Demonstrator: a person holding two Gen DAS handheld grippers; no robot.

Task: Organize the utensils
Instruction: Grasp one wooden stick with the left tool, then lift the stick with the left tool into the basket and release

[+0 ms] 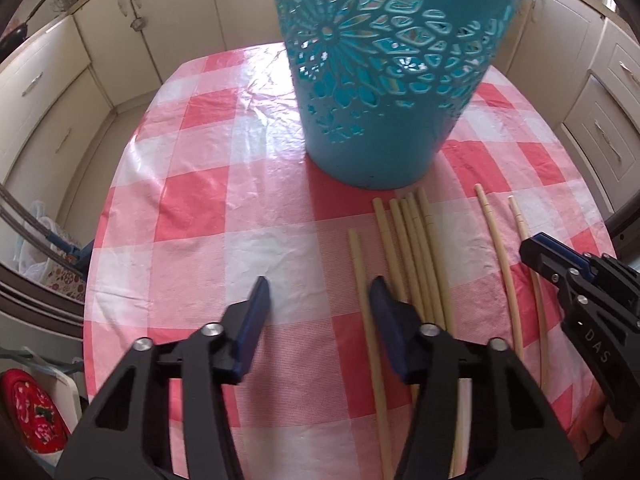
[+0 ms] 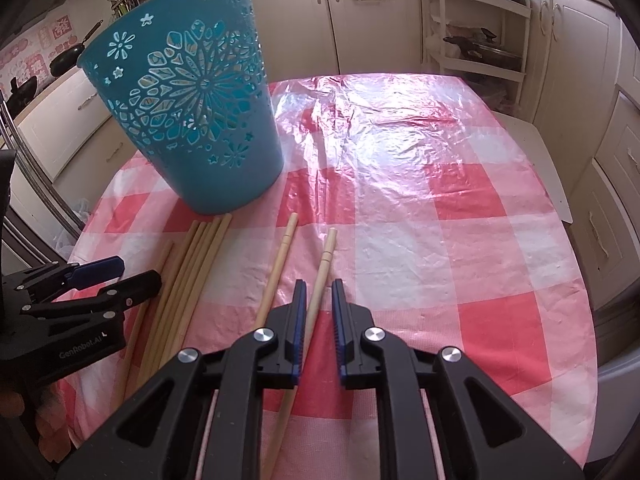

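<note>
Bin point(image 2: 192, 120) stands upright at the far left of the checked cloth point(image 2: 460, 216), mouth up, so sticks can drop in end-first.

Chopsticks lie lengthwise just in front of it, tips toward its base, easy to pinch from the near side. Count from the left wrist view: 8. One loner point(image 1: 366, 304) on the left, a tight bundle point(image 1: 416, 256) of five touching side by side (five in that view; overlap makes it hard to be sure), then a spread pair: left one point(image 2: 276, 268), right one point(image 2: 318, 284).

Right gripper point(image 2: 319, 300): fingers nearly together around the right stick of the pair. Its left pad sits against the stick, a sliver of gap shows on the other side, so I can't tell if it's truly clamped.

Left gripper point(image 1: 318, 300): fingers partly apart, nothing between them but cloth. The loner lies just outside its right finger point(image 1: 382, 300), so it looks misaligned for a grab (needs a nudge right).

No sticks confirmed in the bin; its inside isn't visible.
</note>
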